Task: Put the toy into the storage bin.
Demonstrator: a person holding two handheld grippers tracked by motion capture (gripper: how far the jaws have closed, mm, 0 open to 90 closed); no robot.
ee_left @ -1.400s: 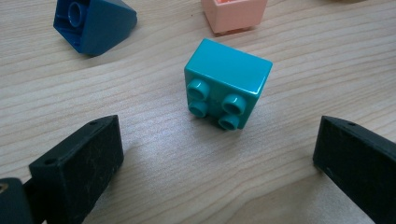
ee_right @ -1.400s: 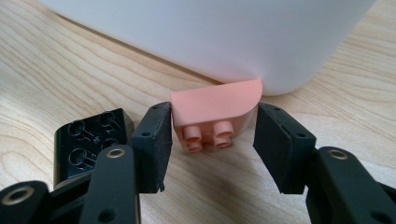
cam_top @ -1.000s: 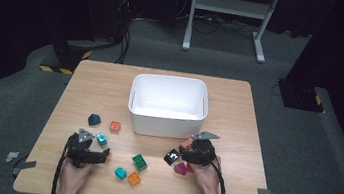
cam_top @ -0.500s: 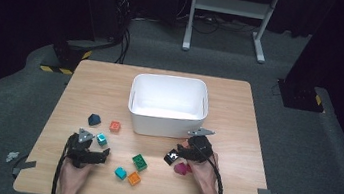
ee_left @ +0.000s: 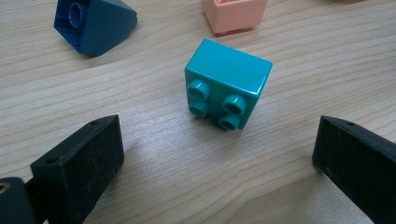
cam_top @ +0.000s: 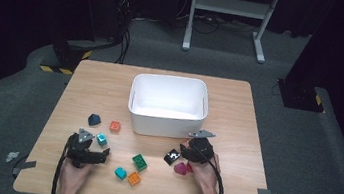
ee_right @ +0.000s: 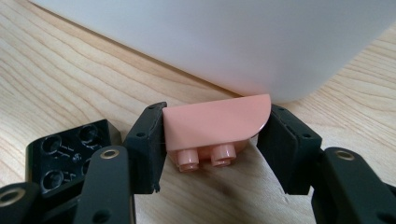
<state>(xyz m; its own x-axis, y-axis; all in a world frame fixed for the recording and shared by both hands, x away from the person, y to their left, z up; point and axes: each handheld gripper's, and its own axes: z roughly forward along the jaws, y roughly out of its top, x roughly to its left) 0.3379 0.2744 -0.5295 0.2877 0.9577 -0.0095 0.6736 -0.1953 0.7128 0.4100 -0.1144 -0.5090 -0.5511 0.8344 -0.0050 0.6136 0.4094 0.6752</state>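
While the right gripper (ee_right: 212, 140), jaws just closing, clamps a salmon-pink curved plastic brick (ee_right: 215, 125) at lower centre, next comes lifting it into the white plastic bin (cam_top: 168, 104); left gripper (ee_left: 215, 154) released.

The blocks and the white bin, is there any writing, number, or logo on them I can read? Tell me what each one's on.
None readable anywhere.
Black block: white marks on top, too small and blurred to read.
Teal block, pink block, white bin: no text visible.
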